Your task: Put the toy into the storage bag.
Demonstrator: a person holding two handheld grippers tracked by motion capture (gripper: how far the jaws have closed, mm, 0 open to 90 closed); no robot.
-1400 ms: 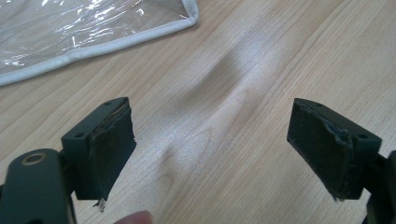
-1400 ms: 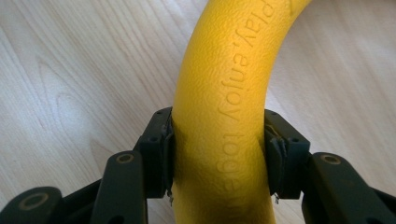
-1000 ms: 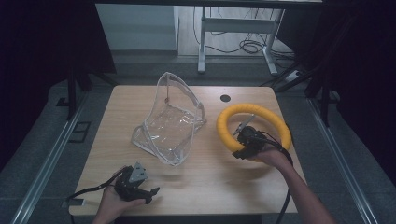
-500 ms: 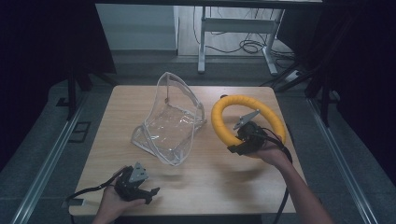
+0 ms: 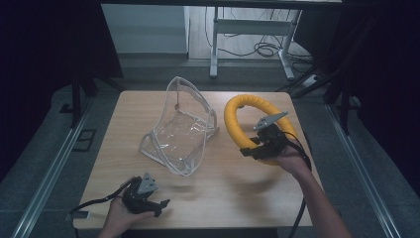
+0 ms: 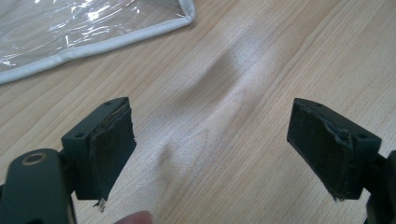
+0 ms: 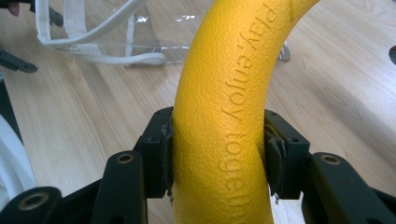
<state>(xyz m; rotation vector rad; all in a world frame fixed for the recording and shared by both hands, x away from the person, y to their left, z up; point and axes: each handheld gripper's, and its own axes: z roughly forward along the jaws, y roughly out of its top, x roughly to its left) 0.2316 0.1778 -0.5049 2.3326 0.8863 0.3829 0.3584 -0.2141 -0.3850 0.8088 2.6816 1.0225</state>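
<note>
On the wooden table point(image 5: 223, 193), the clear plastic bag point(image 5: 181, 126) stands open at the middle, and the yellow foam ring point(image 5: 242, 116) is tilted up off the right side. The right gripper point(image 7: 217, 154) clamps both pads onto the ring's tube, near its lower edge. The left gripper point(image 6: 210, 149) sits low at the table's near left edge, jaws wide apart with nothing between them, just short of the bag's white-trimmed rim.

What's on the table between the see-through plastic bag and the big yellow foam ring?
Nothing: in the high view, only bare wooden table separates the clear plastic bag from the yellow foam ring.
</note>
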